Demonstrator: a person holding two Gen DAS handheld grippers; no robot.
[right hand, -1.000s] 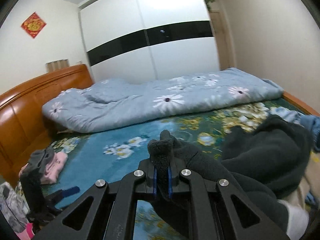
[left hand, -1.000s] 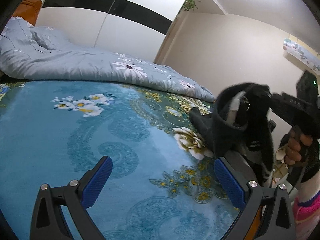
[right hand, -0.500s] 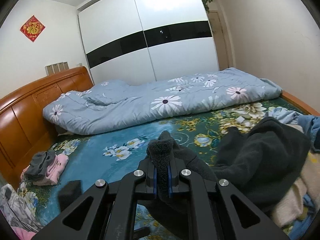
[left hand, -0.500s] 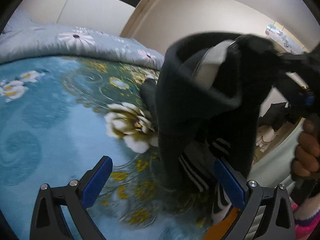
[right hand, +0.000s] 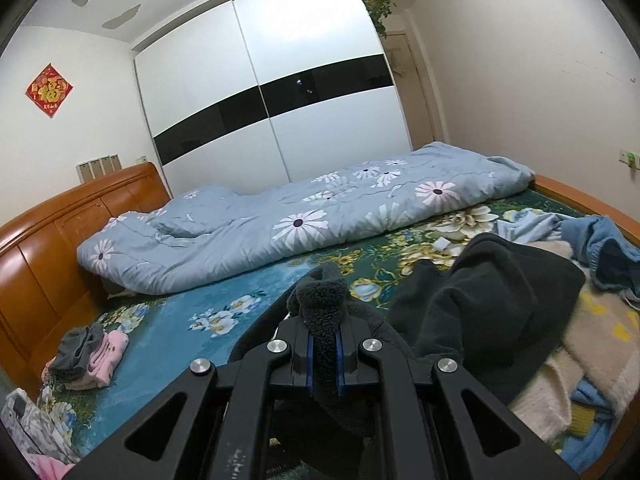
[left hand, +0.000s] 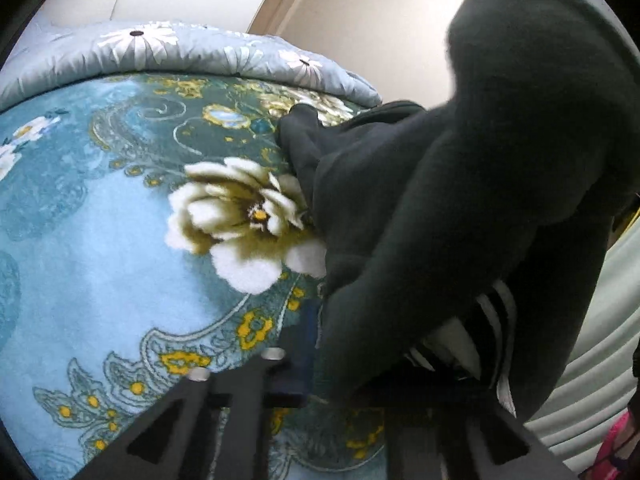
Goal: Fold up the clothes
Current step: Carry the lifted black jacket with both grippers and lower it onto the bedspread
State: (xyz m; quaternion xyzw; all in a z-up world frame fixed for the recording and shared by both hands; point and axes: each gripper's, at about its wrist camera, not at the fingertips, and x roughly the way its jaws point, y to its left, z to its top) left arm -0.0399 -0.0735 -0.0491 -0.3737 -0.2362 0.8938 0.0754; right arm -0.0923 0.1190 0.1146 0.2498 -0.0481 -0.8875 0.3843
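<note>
Dark fleece garment [right hand: 492,304] pinched in right gripper [right hand: 325,354], left gripper [left hand: 320,360] closed on it

Bedroom around the bed

A rolled grey-blue daisy quilt [right hand: 304,228] lies along the far side of the blue floral bedspread [right hand: 192,320]. Behind stand an orange wooden headboard [right hand: 48,240] and a white wardrobe [right hand: 272,92] with 1 black band; a red wall ornament [right hand: 49,90] hangs left.

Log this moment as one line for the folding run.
stage: lifting | right tool: shut on dark fleece garment | left tool: at the garment, grip unclear | surface: floral bedspread
</note>
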